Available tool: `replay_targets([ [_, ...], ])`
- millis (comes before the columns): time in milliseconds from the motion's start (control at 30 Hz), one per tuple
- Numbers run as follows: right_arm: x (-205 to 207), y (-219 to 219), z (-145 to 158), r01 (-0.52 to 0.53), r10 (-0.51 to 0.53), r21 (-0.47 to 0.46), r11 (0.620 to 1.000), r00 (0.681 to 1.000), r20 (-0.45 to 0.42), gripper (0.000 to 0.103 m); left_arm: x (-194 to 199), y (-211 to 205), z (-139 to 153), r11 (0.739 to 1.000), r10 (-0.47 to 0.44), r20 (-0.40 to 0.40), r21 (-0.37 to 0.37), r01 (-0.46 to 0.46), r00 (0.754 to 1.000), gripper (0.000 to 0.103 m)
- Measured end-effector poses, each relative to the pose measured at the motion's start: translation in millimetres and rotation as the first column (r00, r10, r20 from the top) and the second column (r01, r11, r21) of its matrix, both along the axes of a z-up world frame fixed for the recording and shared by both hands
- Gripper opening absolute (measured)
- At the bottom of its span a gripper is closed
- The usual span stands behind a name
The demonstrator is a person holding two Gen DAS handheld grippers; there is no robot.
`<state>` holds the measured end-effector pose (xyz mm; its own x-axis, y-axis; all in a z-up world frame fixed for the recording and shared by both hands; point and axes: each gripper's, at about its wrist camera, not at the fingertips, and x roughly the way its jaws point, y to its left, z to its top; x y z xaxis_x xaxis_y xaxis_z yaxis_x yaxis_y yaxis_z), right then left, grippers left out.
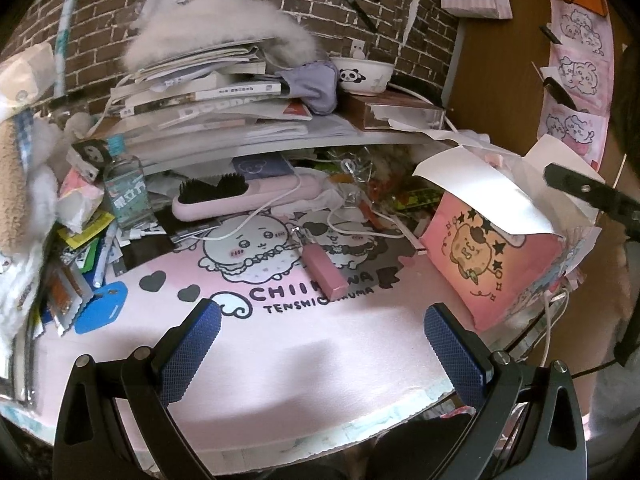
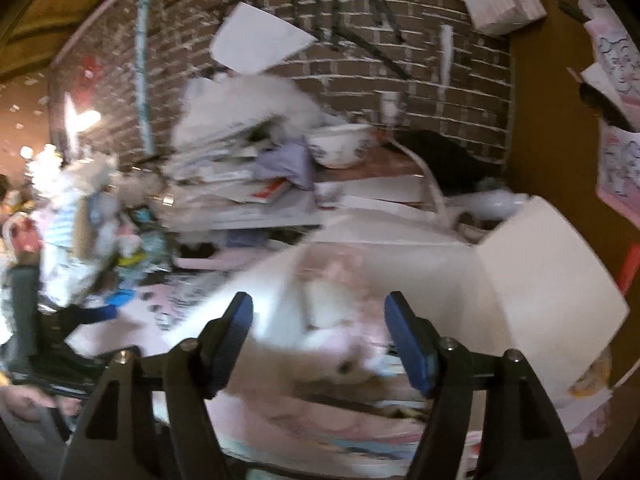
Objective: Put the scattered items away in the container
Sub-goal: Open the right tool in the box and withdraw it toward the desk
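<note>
Your left gripper (image 1: 320, 344) hangs low over the bare pink stretch of the desk mat (image 1: 304, 380), jaws spread wide and nothing between them. That's a sensible waiting spot: it faces the loose things without crowding them. Straight ahead of it lies the small pink case (image 1: 323, 271) on the mat's cartoon print, well apart from the pads and out in the open, so it looks like the easiest pick. Behind it the pink hairbrush (image 1: 244, 196) lies under the shelf with a white cable (image 1: 280, 208) draped over it; that cable could drag along if you lift the brush.

The container, the pink box (image 1: 492, 264), stands at the right of the mat with its white flaps folded up and outward, mouth clear for dropping things in.

Your right gripper (image 2: 318, 344) is poised over that box's opening (image 2: 360, 280), jaws also spread and empty. The right wrist view is smeared, so what the pale shapes inside are, I can't tell. One flap (image 2: 552, 292) stands open to its right, out of the fingers' way.
</note>
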<state>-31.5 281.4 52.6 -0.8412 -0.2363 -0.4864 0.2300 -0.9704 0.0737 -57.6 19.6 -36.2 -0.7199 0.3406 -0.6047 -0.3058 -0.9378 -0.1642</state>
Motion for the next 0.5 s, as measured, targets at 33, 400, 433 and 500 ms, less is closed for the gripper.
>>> replay_targets([
  [33, 3.3, -5.9, 0.9, -0.040, 0.040, -0.024, 0.999, 0.999, -0.003, 0.075, -1.0, -1.0, -0.1, 1.000, 0.005, 0.001, -0.001, -0.005, 1.000, 0.102],
  [400, 36.0, -80.0, -25.8, -0.368, 0.370, -0.064, 0.928, 0.929, 0.017, 0.079, -17.1, -5.4, -12.5, 1.000, 0.022, 0.027, 0.004, -0.022, 0.999, 0.102],
  [433, 37.8, -84.0, -29.9, -0.389, 0.391, -0.071, 0.919, 0.920, 0.023, 0.079, -19.5, -4.2, -14.2, 1.000, 0.019, 0.028, 0.005, -0.019, 0.999, 0.102],
  [500, 40.8, -91.9, -40.3, -0.414, 0.418, -0.080, 0.907, 0.907, 0.042, 0.079, -24.3, -0.7, -17.7, 1.000, 0.013, 0.035, 0.003, -0.013, 0.999, 0.102],
])
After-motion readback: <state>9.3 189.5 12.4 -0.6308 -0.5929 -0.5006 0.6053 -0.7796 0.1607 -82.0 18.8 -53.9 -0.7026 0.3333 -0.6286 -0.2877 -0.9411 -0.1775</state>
